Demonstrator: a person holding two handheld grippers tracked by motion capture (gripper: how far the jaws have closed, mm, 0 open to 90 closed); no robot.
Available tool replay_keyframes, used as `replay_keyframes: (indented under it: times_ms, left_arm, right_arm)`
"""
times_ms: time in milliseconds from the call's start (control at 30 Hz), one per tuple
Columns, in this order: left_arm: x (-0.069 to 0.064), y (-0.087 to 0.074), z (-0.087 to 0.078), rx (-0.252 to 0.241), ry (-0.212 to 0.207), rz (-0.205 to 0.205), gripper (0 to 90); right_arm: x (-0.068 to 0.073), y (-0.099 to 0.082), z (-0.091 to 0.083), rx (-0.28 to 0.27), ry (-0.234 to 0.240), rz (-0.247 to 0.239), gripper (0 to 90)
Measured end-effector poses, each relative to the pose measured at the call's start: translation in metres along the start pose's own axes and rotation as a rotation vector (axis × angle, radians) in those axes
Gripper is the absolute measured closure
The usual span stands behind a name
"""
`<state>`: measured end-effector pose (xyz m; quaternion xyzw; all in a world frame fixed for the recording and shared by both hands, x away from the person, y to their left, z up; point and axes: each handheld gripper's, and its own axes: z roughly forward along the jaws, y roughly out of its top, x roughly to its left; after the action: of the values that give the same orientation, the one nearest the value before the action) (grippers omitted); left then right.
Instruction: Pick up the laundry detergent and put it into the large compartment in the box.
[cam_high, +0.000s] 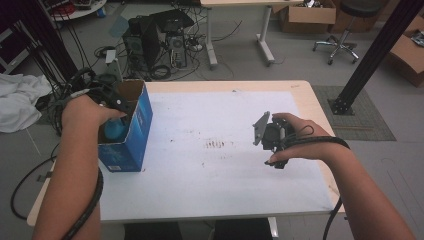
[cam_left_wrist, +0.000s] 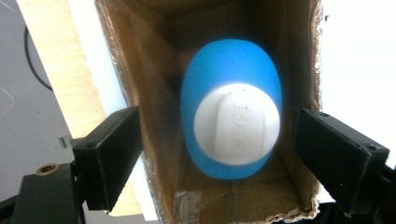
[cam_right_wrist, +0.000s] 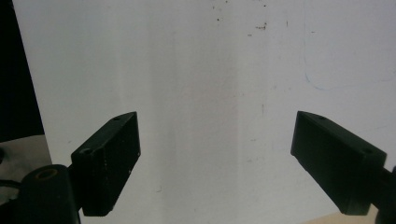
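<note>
- Black jaws of the left gripper (cam_left_wrist: 219, 154) rise closest to the lens in the left gripper view, standing spread on either side of the mouth of the blue carton (cam_high: 131, 131), with no pad pressing on anything.
- Between and beyond those jaws sits the blue bottle (cam_left_wrist: 232, 109) with its white cap (cam_left_wrist: 236, 124) facing up, resting inside the carton's brown cardboard walls.
- Judging from this, the step in hand is leaving the bottle in the carton and drawing the tongs clear.
- To do that well, the jaws should stay wide and lift straight up along the carton's axis, so that neither pad snags the torn cardboard rim or tips the carton, which stands at the left edge of the table (cam_high: 305, 92).
- From the high view, the left hand (cam_high: 87, 112) sits over the carton's open top.
- Farther right, the right gripper (cam_high: 272, 135) is held over the white sheet (cam_high: 220, 165), well apart from the carton.
- Its jaws are also spread wide and hold nothing; in the right gripper view bare white sheet lies between them.
</note>
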<state>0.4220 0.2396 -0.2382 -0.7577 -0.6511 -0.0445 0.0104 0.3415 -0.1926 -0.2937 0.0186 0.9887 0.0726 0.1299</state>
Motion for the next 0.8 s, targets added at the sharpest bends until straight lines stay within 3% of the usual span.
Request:
replay_keyframes:
  times_ms: [400,800]
  left_arm:
    - [-0.003,-0.004,-0.012,-0.010,0.014,0.030,14.1]
    - [-0.010,-0.005,-0.027,-0.023,0.024,0.052,6.3]
  right_arm:
    - [0.001,0.000,-0.004,-0.002,-0.004,-0.007,15.7]
    - [0.001,0.000,-0.006,0.003,-0.004,-0.007,15.7]
